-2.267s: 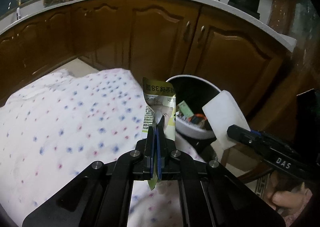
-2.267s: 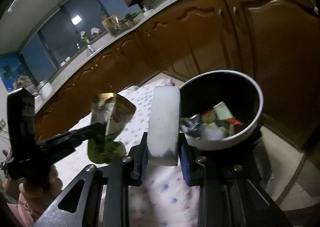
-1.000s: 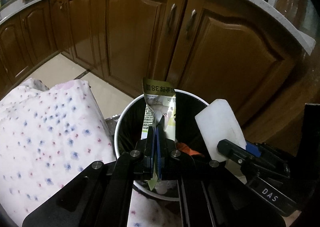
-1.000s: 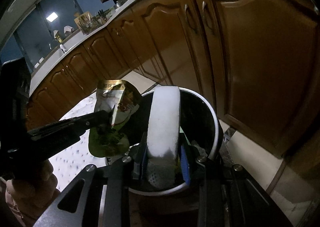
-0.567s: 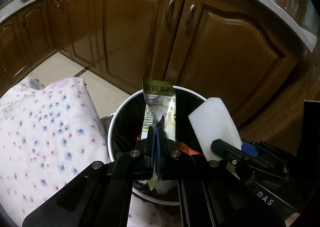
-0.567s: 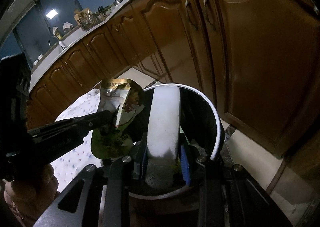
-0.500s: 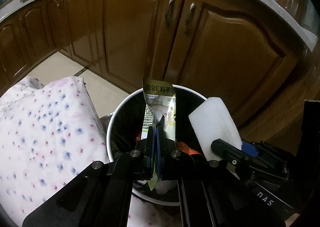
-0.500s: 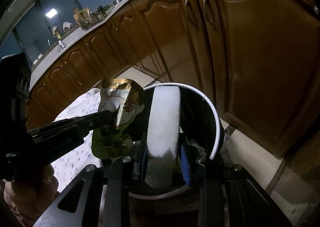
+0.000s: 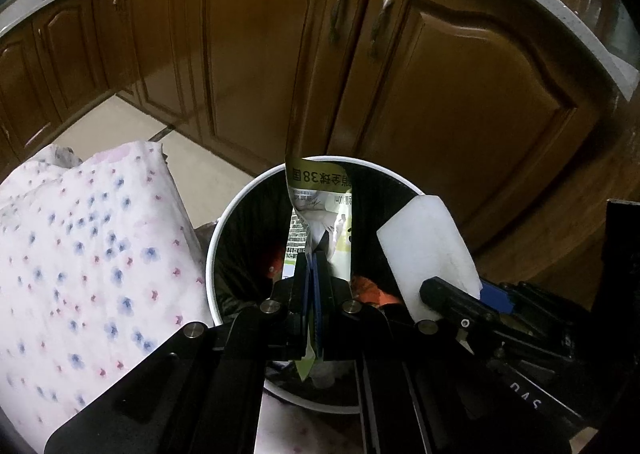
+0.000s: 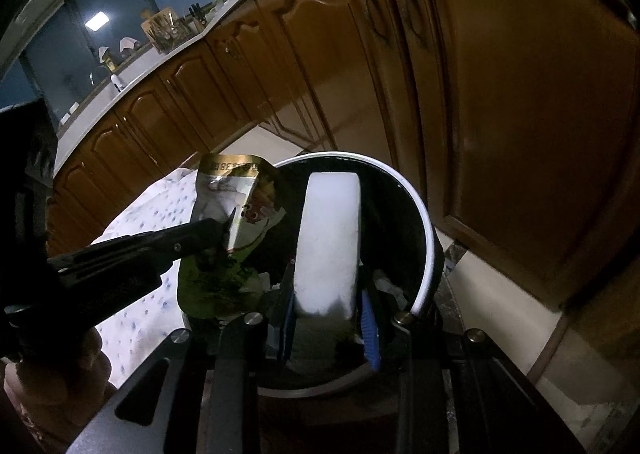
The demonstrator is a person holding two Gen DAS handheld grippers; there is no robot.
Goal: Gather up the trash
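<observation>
Black-lined bin [image 9: 224, 230], seemingly wrappers [image 9: 370, 288] inside

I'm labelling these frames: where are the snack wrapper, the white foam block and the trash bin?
snack wrapper [image 9: 318, 189], left wrist view, its printed upper part.
white foam block [image 10: 328, 238], right wrist view, its narrow front face.
trash bin [image 9: 212, 242], left wrist view, its white rim.

One trash bin [image 9: 212, 250], one wrapper [image 9: 320, 209], one white block [image 9: 428, 242], two hand-held grippers.

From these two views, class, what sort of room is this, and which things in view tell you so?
Most likely a home kitchen: wooden cabinet doors under a pale countertop, a tap near the window, and a trash bin on the floor.
</observation>
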